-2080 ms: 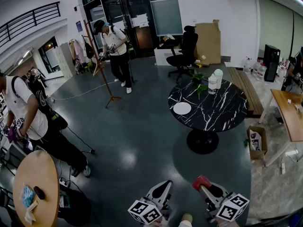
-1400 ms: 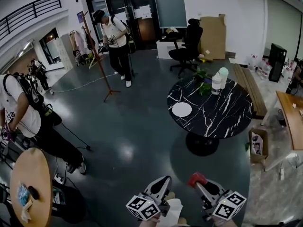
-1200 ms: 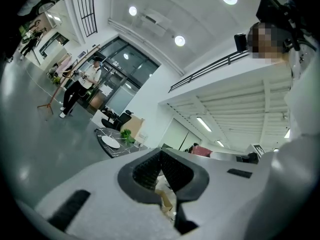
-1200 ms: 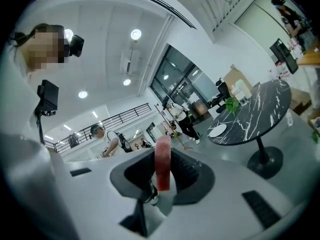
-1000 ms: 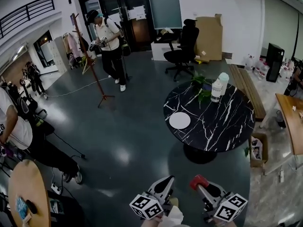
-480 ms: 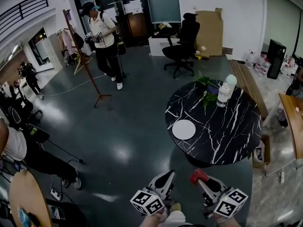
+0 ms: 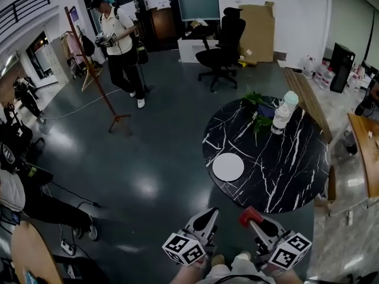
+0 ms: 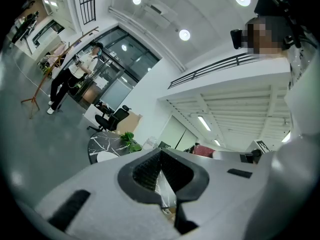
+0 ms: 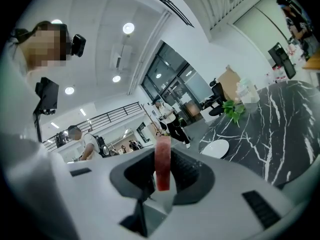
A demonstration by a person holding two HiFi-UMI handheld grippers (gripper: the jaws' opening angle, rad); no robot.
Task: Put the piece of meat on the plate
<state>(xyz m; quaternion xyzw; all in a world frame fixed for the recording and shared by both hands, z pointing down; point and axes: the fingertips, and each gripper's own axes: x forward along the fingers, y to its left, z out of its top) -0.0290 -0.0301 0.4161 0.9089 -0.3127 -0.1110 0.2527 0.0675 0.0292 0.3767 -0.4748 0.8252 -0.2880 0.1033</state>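
Both tongs are held low at the bottom of the head view, side by side, roughly level, pointed toward a round black marbled worktop. The left tongs are seen closed, ribbed pads meeting at the tips, nothing between them. The right tongs are clamped on the meat: a flat pinkish-red slab, stood on edge between the pads, its top poking past the tips. A white plate is seen at the worktop's near left edge, well apart from the meat. Black-and-white square patterns are borne on the left cube and right cube.
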